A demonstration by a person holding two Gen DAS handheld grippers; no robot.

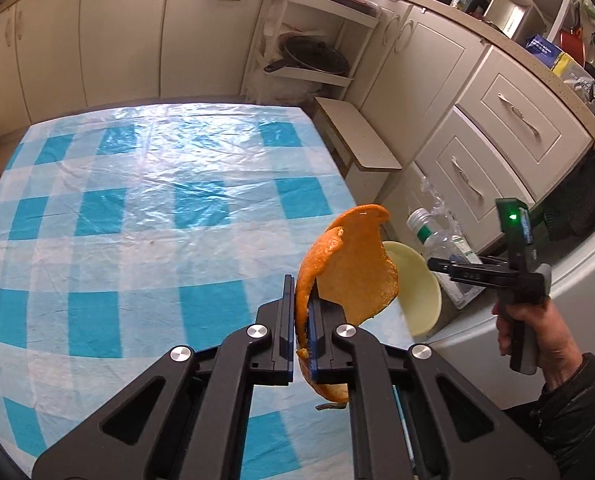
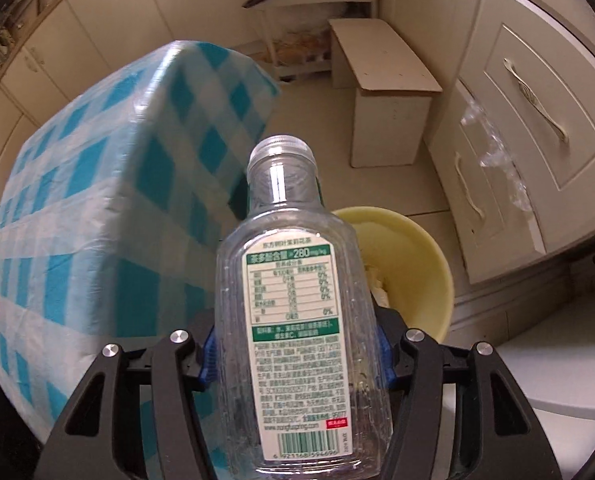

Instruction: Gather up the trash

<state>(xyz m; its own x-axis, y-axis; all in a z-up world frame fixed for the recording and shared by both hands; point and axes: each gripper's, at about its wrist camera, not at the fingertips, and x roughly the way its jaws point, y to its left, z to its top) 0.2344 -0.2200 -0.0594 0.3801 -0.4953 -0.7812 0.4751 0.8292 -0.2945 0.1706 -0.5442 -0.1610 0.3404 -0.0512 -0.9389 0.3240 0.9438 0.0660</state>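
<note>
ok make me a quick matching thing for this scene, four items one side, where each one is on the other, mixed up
Items:
1. orange peel
2. clear bottle
3. yellow bin
4. frying pan

Places:
A. on the floor beside the table
B. on the white corner shelf
C. pinched in the left hand-held gripper
D. clamped in the right hand-held gripper

Pairs: 1-C, 2-D, 3-A, 4-B

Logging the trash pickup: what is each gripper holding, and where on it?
Left gripper: orange peel, pinched at its lower edge. Right gripper: plastic bottle, clamped around its lower body.
</note>
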